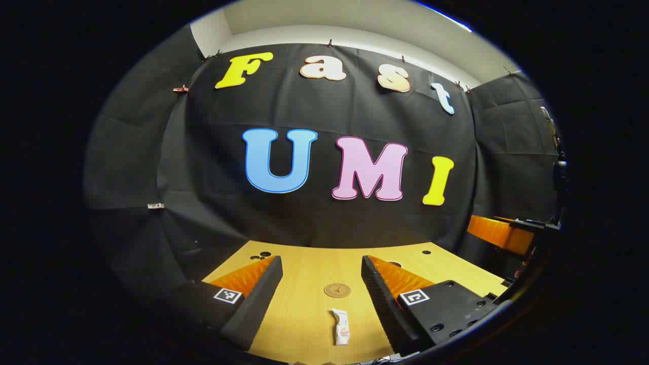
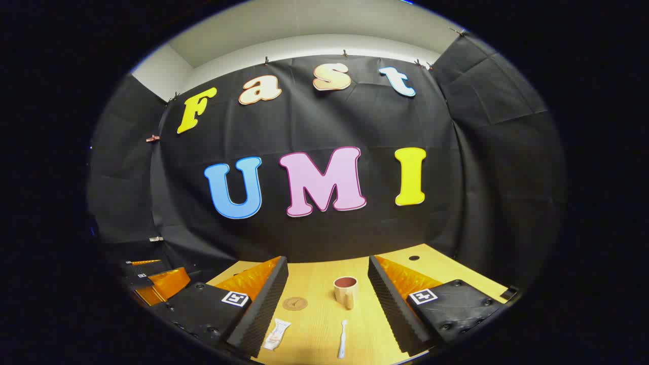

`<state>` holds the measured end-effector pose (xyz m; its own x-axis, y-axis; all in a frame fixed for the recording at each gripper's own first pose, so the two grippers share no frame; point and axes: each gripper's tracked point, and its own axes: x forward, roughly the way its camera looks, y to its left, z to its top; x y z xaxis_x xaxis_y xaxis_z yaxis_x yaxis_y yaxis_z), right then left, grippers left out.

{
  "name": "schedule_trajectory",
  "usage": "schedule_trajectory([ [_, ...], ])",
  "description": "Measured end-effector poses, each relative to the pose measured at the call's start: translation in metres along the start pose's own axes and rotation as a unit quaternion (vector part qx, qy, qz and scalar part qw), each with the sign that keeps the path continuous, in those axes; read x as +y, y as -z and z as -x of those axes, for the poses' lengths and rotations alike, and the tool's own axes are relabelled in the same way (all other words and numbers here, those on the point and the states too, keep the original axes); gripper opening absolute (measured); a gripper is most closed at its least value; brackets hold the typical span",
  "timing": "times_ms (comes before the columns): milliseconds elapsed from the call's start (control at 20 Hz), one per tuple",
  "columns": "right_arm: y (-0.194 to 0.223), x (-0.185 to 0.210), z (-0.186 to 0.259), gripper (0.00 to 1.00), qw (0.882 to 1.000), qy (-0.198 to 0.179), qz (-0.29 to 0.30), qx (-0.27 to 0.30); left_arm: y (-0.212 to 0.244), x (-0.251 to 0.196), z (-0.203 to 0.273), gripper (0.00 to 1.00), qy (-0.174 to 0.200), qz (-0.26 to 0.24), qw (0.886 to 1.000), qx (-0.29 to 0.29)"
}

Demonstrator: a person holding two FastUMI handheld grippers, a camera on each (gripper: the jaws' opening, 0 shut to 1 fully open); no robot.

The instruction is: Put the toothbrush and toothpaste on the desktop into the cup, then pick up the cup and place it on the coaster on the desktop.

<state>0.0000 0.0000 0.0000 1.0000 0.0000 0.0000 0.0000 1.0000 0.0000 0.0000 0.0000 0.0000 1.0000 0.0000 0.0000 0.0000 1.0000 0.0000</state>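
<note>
Staged recording booth rather than a home, black cloth wall [image 2: 314,126] clipped up ahead of both grippers, pale ceiling [image 2: 304,25] above, bare wooden desktop [image 2: 319,314] with drilled holes beneath their fingers

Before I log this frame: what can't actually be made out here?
- Toothpaste: right gripper view, near end hidden behind the right tool's finger; print too small.
- Toothbrush: bristles too small; tail near the picture's edge.
- Coaster: left gripper view, pattern too small.
- Cup: inside in shadow.
</note>
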Motion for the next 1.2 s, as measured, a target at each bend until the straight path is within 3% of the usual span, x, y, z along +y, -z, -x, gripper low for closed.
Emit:
schedule_trajectory([
  [50,0.002,0.000,0.000,0.91,1.000,0.001,0.001,0.003,0.001,-0.002,0.001,0.97,0.004,-0.005,1.000,0.001],
  [100,0.002,0.000,0.001,0.98,1.000,0.003,0.002,0.004,-0.002,-0.004,0.001,0.97,0.008,-0.011,1.000,-0.002],
  [300,0.006,0.002,0.005,1.00,1.000,0.000,0.003,0.008,-0.003,-0.012,0.002,0.97,0.019,-0.023,1.000,-0.005],
  [750,0.024,-0.012,0.014,1.00,0.999,0.007,0.001,0.037,0.018,-0.024,0.000,0.97,0.032,-0.010,0.999,0.030],
  [1200,0.046,-0.025,-0.004,0.98,0.997,0.004,-0.006,0.075,0.041,-0.025,-0.025,0.97,0.018,0.002,0.997,0.070],
])
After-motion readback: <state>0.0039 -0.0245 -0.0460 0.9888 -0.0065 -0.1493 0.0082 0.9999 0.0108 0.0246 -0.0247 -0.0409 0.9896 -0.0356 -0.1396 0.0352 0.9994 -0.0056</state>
